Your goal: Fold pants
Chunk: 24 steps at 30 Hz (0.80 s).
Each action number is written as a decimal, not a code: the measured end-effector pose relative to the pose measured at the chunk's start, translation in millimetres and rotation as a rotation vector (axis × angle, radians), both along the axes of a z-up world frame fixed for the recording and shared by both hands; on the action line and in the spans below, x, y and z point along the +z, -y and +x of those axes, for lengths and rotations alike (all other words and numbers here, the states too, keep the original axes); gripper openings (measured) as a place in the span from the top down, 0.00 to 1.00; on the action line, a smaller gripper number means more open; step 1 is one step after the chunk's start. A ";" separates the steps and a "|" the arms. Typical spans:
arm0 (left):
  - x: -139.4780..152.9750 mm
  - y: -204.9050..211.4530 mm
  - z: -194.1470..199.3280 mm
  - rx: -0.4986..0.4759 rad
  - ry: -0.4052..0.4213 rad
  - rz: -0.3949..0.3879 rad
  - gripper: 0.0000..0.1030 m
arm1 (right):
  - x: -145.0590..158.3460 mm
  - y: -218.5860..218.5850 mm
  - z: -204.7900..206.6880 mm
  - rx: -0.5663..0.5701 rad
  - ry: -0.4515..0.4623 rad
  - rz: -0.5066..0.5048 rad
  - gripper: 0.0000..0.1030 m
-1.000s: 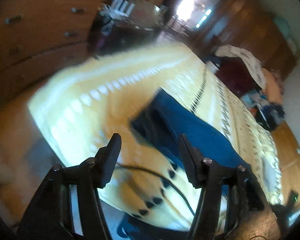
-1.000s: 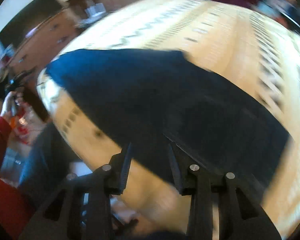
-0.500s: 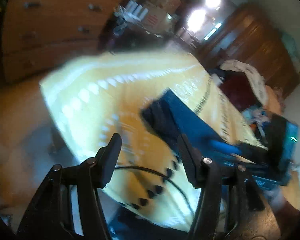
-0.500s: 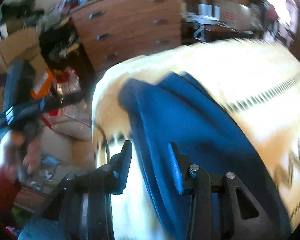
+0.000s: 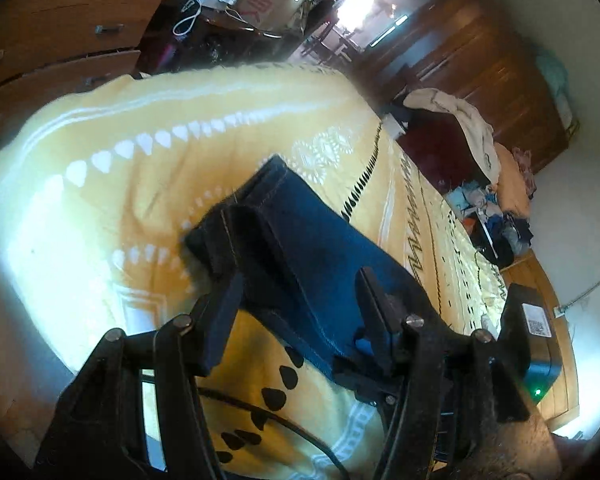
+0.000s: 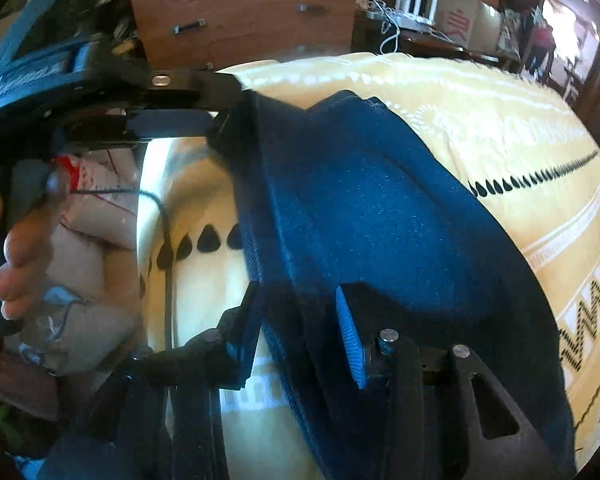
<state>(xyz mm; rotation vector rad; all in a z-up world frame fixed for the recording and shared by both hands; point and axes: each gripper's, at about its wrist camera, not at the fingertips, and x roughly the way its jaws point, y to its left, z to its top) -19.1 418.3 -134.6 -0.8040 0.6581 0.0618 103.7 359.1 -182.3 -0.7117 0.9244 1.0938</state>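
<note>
Blue jeans (image 5: 300, 240): lying on yellow patterned bedspread (image 5: 140, 184). Left gripper (image 5: 296, 304) and right gripper (image 6: 296, 320): jaws apart astride denim edge, previously clear of it. Cardboard box (image 5: 260, 0): red lettering, unreadable.

Bare yellow bedspread (image 5: 148, 200) left of the pants (image 5: 308, 248) lies open; a black cable (image 6: 166, 240) crosses the near edge.

Pants (image 5: 300, 248): matt dark-blue denim-like cloth with pale stitched seams. Bedspread (image 5: 140, 168): soft yellow woven cloth, printed white and black. Left gripper (image 5: 296, 300) and right gripper (image 6: 296, 332): matt black plastic, bright metal pins; one ribbed blue pad. Far dresser (image 6: 240, 12): smooth brown wood, metal handles.
</note>
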 end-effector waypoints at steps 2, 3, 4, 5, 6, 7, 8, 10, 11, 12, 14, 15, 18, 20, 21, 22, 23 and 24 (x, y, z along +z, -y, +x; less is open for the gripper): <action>0.6 -0.4 -5.7 0.000 0.000 0.000 0.44 | -3.7 2.5 -2.5 0.006 0.043 -0.016 0.67; 0.9 -0.3 -7.2 -0.003 0.002 -0.007 0.44 | -5.3 1.9 -2.7 0.002 0.047 -0.015 0.68; 1.8 0.3 -9.4 -0.005 0.000 -0.007 0.44 | -5.8 1.2 -1.3 -0.009 0.052 -0.010 0.77; 3.0 0.7 -10.3 -0.011 0.002 -0.009 0.44 | -5.8 0.2 0.3 -0.021 0.058 -0.006 0.90; 4.1 0.4 -8.0 -0.014 0.005 -0.011 0.44 | -5.0 0.7 2.0 -0.035 0.061 -0.001 0.97; 5.7 1.4 -8.8 -0.022 0.013 -0.020 0.44 | -2.2 2.0 3.7 -0.048 0.060 0.012 0.99; 6.6 2.2 -8.4 -0.024 0.018 -0.027 0.44 | 3.6 5.6 4.6 -0.058 0.054 0.040 0.99; 7.7 3.5 -5.5 -0.023 0.024 -0.043 0.44 | 14.5 12.6 4.4 -0.067 0.053 0.082 0.99; 7.0 4.6 -3.6 -0.017 0.012 -0.038 0.44 | 22.2 16.4 3.4 -0.072 0.052 0.109 0.99; 5.0 5.0 -1.7 -0.010 -0.002 -0.041 0.44 | 27.8 19.1 1.6 -0.077 0.056 0.121 0.99; 1.6 3.9 3.7 -0.001 -0.018 -0.061 0.44 | 36.5 22.3 0.5 -0.086 0.049 0.143 1.00; 0.6 4.3 5.3 0.002 -0.031 -0.059 0.44 | 39.6 23.2 -0.6 -0.084 0.047 0.154 1.00; -0.7 2.8 10.3 0.022 -0.048 -0.078 0.44 | 46.7 23.7 -8.4 -0.055 0.029 0.169 1.00; 0.0 -0.5 13.0 0.049 -0.057 -0.074 0.44 | 48.6 23.7 -14.7 -0.039 0.020 0.175 1.00; 0.2 -1.6 14.1 0.053 -0.062 -0.072 0.44 | 48.0 23.4 -16.6 -0.033 0.016 0.172 1.00; 0.7 -2.9 16.0 0.054 -0.067 -0.068 0.44 | 45.8 22.5 -19.1 -0.022 0.011 0.156 1.00; 0.8 -2.7 17.9 0.049 -0.072 -0.062 0.44 | 43.6 22.7 -21.6 -0.018 0.034 0.141 0.98; 0.4 -2.4 20.6 0.040 -0.085 -0.055 0.44 | 43.3 25.8 -23.0 -0.025 0.058 0.146 0.97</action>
